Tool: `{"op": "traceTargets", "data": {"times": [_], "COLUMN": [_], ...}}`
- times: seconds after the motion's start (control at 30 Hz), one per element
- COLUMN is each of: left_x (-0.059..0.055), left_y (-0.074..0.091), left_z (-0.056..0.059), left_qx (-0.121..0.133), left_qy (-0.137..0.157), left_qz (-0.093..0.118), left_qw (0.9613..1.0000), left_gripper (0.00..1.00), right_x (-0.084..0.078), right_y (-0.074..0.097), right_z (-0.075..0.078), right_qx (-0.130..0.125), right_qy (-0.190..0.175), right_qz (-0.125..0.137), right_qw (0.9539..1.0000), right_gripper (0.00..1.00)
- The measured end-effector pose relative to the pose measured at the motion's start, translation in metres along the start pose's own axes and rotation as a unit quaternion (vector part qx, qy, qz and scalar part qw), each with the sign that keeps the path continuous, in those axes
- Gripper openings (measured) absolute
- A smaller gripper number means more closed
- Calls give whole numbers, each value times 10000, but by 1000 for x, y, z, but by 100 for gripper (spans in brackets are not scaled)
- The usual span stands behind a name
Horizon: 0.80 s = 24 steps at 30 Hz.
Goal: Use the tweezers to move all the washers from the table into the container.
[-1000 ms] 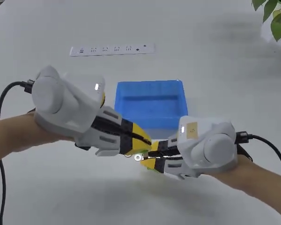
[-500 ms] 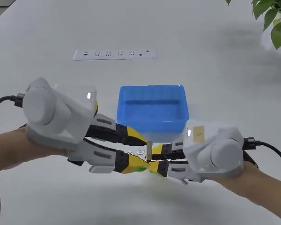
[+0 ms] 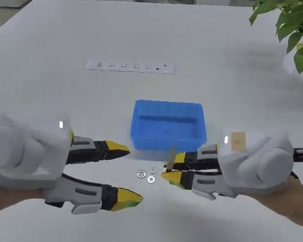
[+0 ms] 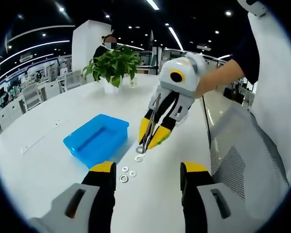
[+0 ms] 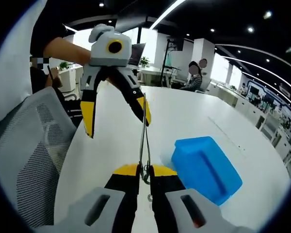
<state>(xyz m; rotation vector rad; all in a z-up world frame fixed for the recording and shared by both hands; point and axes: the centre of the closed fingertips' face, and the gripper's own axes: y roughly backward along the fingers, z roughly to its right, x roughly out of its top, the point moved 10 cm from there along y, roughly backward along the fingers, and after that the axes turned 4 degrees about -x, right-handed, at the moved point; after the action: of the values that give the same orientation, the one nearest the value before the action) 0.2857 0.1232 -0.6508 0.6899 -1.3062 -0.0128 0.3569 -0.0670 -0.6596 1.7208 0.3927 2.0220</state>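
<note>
Three small metal washers (image 3: 147, 174) lie on the white table just in front of the blue container (image 3: 167, 126). My right gripper (image 3: 167, 170) is shut on thin metal tweezers (image 3: 170, 154), right beside the washers. In the right gripper view the tweezers (image 5: 144, 141) run forward from the closed jaws (image 5: 144, 172). My left gripper (image 3: 125, 172) stands open to the left of the washers, holding nothing. In the left gripper view the washers (image 4: 127, 174) lie between its spread jaws (image 4: 149, 170), with the tweezers' tips (image 4: 144, 145) down near them and the container (image 4: 94, 138) to the left.
A white power strip (image 3: 131, 66) lies on the table beyond the container. A potted plant (image 3: 288, 25) stands at the far right. A mesh chair (image 5: 29, 155) is behind the person. Other people sit far back in the office.
My left gripper has opened and drawn back to the left, away from the right gripper. The tweezers stay in the right gripper. The washers now show between the two grippers.
</note>
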Motion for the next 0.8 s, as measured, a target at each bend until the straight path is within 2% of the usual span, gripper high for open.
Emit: {"op": "traceTargets", "data": {"times": [0.17, 0.23, 0.37, 0.43, 0.5, 0.67, 0.8], "left_x": [-4, -7, -10, -9, -8, -10, -12], "left_y": [2, 2, 2, 2, 3, 3, 5], "left_z": [5, 5, 5, 4, 4, 5, 3], "left_qx": [227, 275, 405, 485, 499, 525, 591], "left_qy": [181, 239, 318, 392, 442, 365, 370], "left_qz": [297, 310, 371, 510, 563, 444, 456], "left_qw": [9991, 9989, 9980, 9967, 9962, 9970, 9965], "left_gripper": [64, 66, 75, 84, 86, 89, 98], "right_x": [26, 35, 41, 39, 36, 24, 10], "right_y": [4, 3, 0, -2, -6, -21, -37], "right_z": [18, 27, 46, 56, 67, 88, 99], "right_qx": [13, -32, -163, -257, -296, -350, -268], "right_qy": [241, 321, 315, 350, 306, 203, 100], "right_qz": [217, 298, 383, 341, 308, 207, 60], "right_qw": [9995, 9990, 9986, 9985, 9986, 9990, 9996], "right_gripper": [9, 9, 9, 9, 9, 9, 9]}}
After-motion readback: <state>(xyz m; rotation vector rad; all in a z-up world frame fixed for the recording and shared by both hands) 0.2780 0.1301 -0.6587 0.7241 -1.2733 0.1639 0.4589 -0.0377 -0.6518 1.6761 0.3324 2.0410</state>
